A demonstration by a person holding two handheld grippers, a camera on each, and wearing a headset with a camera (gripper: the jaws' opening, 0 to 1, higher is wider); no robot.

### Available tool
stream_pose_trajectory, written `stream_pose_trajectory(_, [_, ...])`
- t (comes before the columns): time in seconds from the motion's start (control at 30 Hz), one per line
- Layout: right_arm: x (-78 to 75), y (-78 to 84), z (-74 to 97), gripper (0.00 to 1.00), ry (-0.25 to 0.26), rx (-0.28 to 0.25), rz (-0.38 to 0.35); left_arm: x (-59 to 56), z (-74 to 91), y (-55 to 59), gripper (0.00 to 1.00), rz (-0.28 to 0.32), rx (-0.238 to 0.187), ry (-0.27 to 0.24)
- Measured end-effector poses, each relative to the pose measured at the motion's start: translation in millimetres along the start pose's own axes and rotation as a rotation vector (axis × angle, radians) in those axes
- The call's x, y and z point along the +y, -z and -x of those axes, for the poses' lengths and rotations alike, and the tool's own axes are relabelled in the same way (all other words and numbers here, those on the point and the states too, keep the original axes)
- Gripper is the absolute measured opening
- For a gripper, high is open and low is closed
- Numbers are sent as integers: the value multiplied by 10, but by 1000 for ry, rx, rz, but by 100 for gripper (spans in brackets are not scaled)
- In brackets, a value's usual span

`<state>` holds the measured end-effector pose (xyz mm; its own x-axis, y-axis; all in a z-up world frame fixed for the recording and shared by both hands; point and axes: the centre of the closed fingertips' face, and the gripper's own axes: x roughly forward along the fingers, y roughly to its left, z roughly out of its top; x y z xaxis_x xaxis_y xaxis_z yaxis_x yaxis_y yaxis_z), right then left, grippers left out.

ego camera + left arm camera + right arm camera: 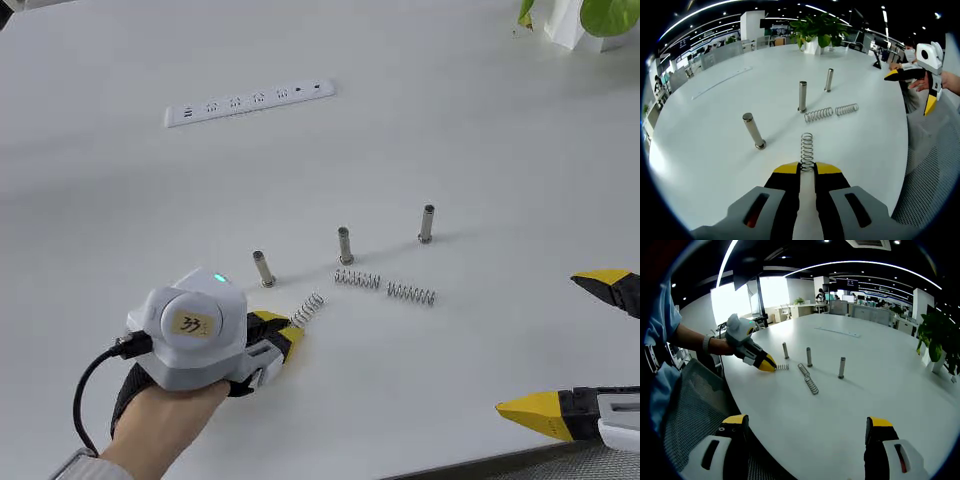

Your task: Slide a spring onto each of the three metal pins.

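White round-edged table (120, 200) with three pins, springs, a power strip and a potted plant.

Seen in the head view, three metal pins stand upright in a slanting row near the middle: the left pin (264, 269), the middle pin (345, 245) at its 2 o'clock, and the right pin (427, 224) further along that line. Two springs lie flat almost end to end just at 6 o'clock of the middle and right pins: the near spring (357, 279) and the far spring (411, 293). A third spring (308, 309) sits at 5 o'clock of the left pin, pointing to 1 o'clock; I cannot tell whether it touches the surface. A white power strip (250, 102) lies well apart at 11 o'clock. A white plant pot (570, 25) stands at 1 o'clock.
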<state>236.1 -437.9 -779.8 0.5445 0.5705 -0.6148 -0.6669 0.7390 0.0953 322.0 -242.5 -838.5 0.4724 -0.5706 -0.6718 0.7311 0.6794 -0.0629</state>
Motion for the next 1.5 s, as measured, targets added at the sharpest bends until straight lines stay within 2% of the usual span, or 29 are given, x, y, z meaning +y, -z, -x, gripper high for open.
stream_pose_trajectory(0.27, [6,-35,-20,97,-5,-1,9,-38,67,-82,7,8,-26,12])
stream_pose_trajectory(0.37, [16,-47,-27,96,-12,2,15,-88,102,-122,7,2,-42,24])
stream_pose_trajectory(0.73, [36,-116,-78,96,-33,3,42,-384,245,-226,7,-41,-109,91])
stream_pose_trajectory(0.9, [64,-140,-91,96,-49,8,60,-530,299,-279,7,-68,-151,138])
stream_pose_trajectory(1.03, [81,-160,-97,96,-63,12,72,-611,336,-309,7,-87,-169,171])
stream_pose_trajectory(1.17, [116,-210,-116,95,-89,11,90,-695,369,-330,7,-121,-178,206])
stream_pose_trajectory(1.3, [198,-311,-137,92,-150,-5,106,-754,402,-358,7,-146,-189,235])
stream_pose_trajectory(1.37, [210,-350,-147,90,-165,-7,115,-772,409,-363,7,-155,-188,242])
stream_pose_trajectory(1.5, [267,-440,-172,84,-222,0,167,-820,433,-385,7,-173,-193,258])
